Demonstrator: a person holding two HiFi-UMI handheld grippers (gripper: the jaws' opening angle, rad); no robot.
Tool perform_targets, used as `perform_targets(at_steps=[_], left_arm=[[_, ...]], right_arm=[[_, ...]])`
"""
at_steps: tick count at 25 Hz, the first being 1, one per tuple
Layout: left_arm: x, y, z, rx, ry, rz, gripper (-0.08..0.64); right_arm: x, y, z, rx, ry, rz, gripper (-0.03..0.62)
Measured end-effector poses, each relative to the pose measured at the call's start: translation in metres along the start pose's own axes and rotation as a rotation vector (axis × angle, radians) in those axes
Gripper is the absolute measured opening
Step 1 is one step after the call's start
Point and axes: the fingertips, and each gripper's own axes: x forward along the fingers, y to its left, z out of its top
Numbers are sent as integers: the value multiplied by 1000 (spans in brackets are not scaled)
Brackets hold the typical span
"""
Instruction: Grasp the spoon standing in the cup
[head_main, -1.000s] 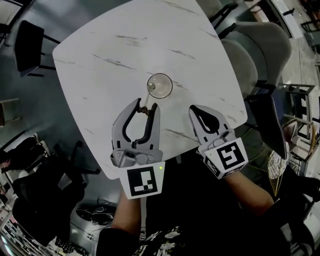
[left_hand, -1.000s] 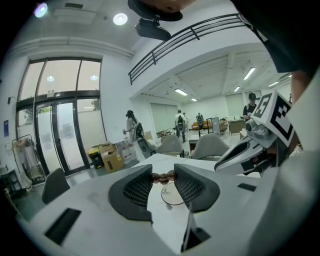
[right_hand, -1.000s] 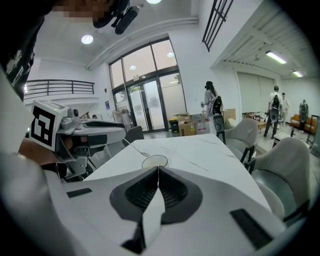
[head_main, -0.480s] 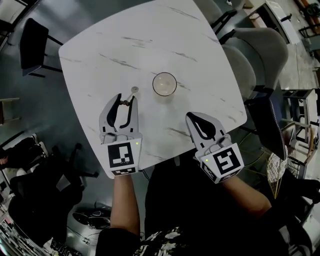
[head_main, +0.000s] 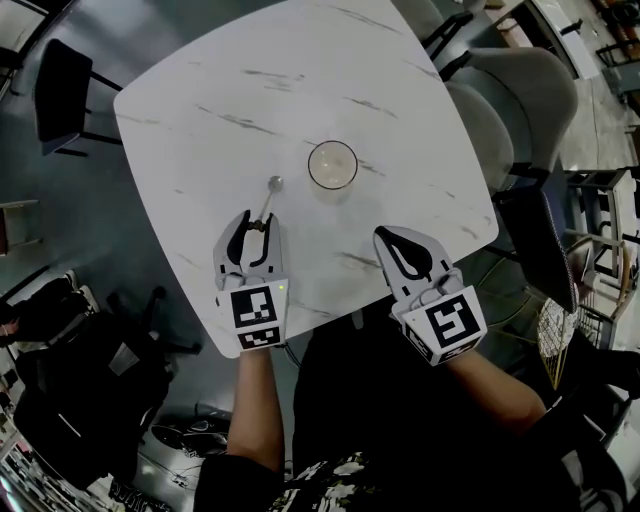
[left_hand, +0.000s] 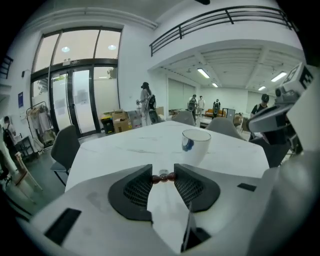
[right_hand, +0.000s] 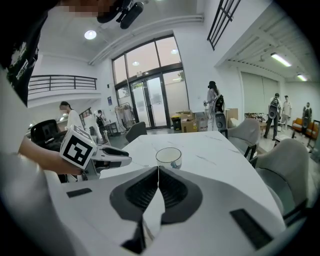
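Where cup (left_hand: 196, 147) bears blue print (left_hand: 187, 145), lettering seems illegible.

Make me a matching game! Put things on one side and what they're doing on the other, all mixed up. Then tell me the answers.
Things:
1. spoon
2. cup
3. right gripper

States:
A. shut, holding nothing
B. pinched by the left gripper
C. standing on the table, no spoon inside

Pairs: 1-B, 2-C, 3-A
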Motion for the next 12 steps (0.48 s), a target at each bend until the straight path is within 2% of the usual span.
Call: perform_targets(at_steps=[5, 9, 12], left_arm=[[7, -1, -28, 68, 96, 3, 138], [13, -4, -51, 53, 165, -10, 138], [17, -9, -69, 13, 228, -32, 138]], right_arm=[[3, 4, -1, 0, 4, 2, 64], [3, 7, -5, -2, 11, 0, 64], [2, 6, -7, 1, 16, -7, 64]])
